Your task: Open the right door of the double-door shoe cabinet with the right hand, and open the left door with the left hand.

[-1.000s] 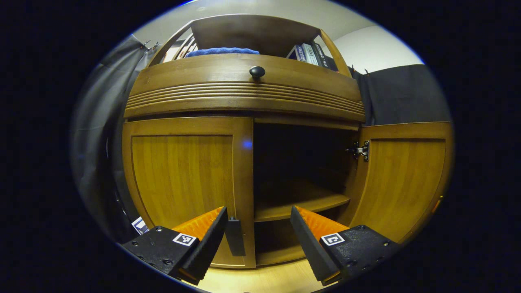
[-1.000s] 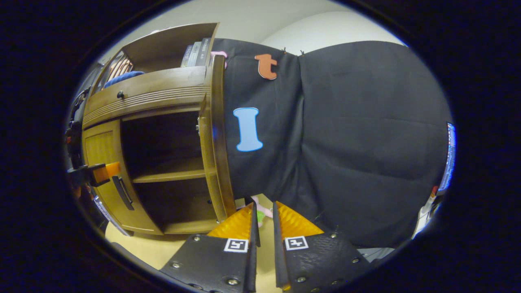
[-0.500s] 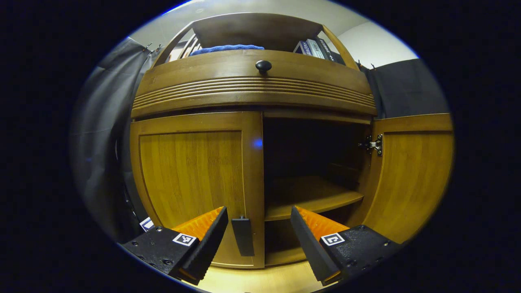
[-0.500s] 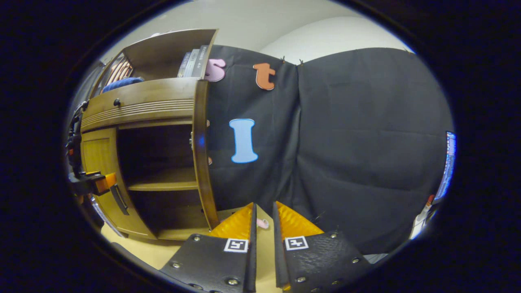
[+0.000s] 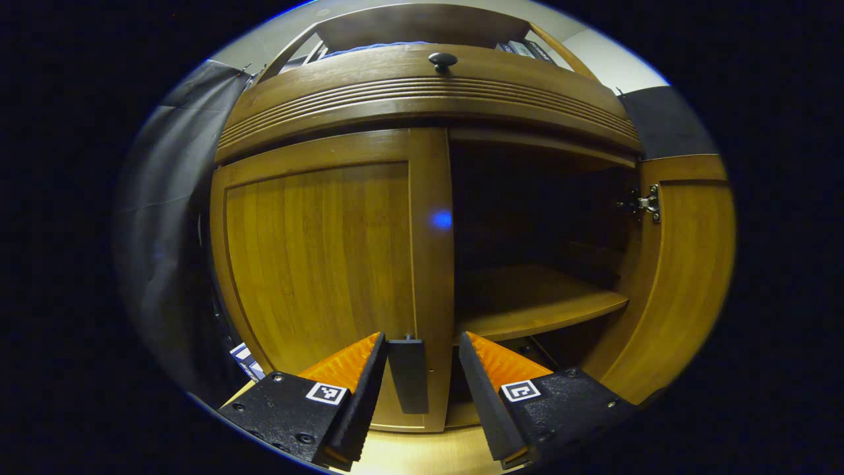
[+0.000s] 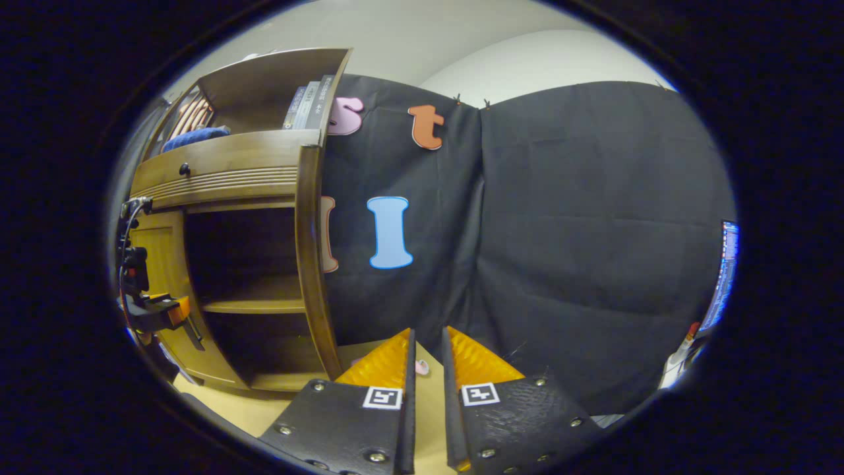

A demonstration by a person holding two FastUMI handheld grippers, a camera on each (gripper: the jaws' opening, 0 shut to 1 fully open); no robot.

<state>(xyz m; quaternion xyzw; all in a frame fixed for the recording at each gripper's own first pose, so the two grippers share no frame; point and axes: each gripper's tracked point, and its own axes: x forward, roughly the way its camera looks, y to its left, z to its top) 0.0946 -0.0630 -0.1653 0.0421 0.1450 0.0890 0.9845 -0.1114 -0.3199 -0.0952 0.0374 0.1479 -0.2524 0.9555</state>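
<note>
— Where is your left gripper (image 5: 417, 363)?
— Spread wide either side of the left door's handle (image 5: 407, 375); left door (image 5: 323, 264) closed.
— The right?
— My right gripper (image 6: 426, 361) is nearly closed, gripping nothing; right door (image 6: 310, 264) stands open.

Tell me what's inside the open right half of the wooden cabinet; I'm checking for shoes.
Inside the wooden shoe cabinet, one bare wooden shelf shows, with no shoes on it. The back is too dark to judge, and the closed left door hides the left half.
</note>
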